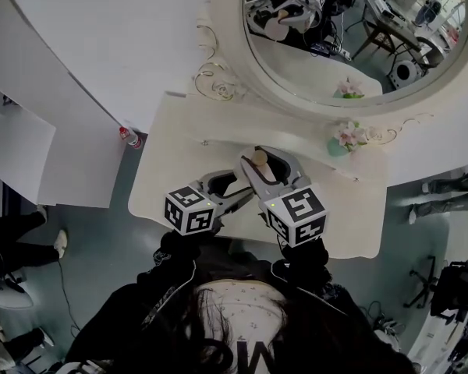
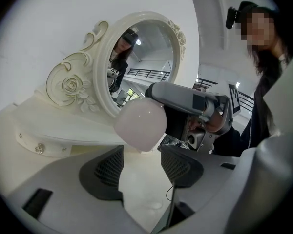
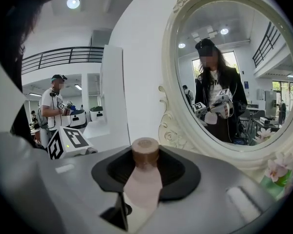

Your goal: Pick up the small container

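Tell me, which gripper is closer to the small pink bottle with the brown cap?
Right. The right gripper has the small pink bottle clamped between its jaws. The left gripper sits beside it, jaws open, the bottle just ahead of them.

An oval mirror [image 1: 335, 68] tops a white table [image 1: 179, 154] bearing flowers [image 1: 345, 135].

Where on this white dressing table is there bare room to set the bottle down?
Bare white tabletop lies left of the left claw, out to the table's edge, and front right, beyond the right claw, which grips the pink brown-capped bottle. Back right is crowded: a small teal pot of pink flowers stands beside the white oval mirror frame.
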`<state>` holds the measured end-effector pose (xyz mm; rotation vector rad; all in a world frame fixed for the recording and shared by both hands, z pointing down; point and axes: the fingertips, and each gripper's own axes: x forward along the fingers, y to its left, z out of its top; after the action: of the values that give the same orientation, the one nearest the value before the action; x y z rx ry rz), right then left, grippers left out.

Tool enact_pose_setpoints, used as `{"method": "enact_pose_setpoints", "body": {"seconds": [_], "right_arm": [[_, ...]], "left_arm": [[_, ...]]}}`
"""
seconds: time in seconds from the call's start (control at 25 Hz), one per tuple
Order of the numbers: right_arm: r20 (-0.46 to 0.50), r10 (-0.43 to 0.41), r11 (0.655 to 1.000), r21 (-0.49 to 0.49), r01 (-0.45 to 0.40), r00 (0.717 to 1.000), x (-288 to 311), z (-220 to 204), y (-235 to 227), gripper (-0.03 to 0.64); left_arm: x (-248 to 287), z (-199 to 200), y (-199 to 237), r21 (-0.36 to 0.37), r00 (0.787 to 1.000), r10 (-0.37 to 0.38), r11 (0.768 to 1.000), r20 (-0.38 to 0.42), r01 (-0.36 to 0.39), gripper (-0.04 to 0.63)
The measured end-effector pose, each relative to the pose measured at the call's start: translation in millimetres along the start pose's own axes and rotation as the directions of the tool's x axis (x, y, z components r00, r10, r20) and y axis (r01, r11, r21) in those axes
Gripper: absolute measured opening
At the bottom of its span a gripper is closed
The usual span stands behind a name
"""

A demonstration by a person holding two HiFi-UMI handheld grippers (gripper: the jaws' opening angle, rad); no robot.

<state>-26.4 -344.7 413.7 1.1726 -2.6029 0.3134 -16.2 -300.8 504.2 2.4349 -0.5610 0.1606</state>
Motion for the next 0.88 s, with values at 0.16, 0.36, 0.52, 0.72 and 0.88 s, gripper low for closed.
{"method": "enact_pose_setpoints", "body": {"seconds": [0.16,0.36,0.52,0.72,0.88], "right_arm": [[0.005,0.017,1.000,-0.011,-0.017,1.000,-18.2,-4.8,5.8,0.143],[0.019,0.033,0.999,-0.013,-0.033,0.999,-42.3,-10.7,10.3,0.143],[0.033,0.039,0.999,-0.009,-0.039,0.999,-66.2,-15.1,15.7,0.143],[0.049,0.047,0.999,-0.009,-0.047,0.998,-103.3,-24.8,25.9,0.143],[0.054,0.061,0.998,-0.008,-0.061,0.997,-136.3,-38.1,38.3,0.143]], "left_arm": [[1.3,-2.7,-18.5,0.011,1.000,0.007,1.000,0.030,-0.008,0.219],[4.7,-11.3,-38.1,0.034,0.999,0.036,0.999,0.039,-0.037,0.219],[6.3,-21.2,-59.0,0.066,0.997,0.065,0.996,0.040,-0.068,0.219],[8.3,-39.2,-91.8,0.096,0.994,0.096,0.990,0.046,-0.100,0.219],[8.2,-61.0,-122.0,0.101,0.991,0.118,0.987,0.061,-0.123,0.219]]}}
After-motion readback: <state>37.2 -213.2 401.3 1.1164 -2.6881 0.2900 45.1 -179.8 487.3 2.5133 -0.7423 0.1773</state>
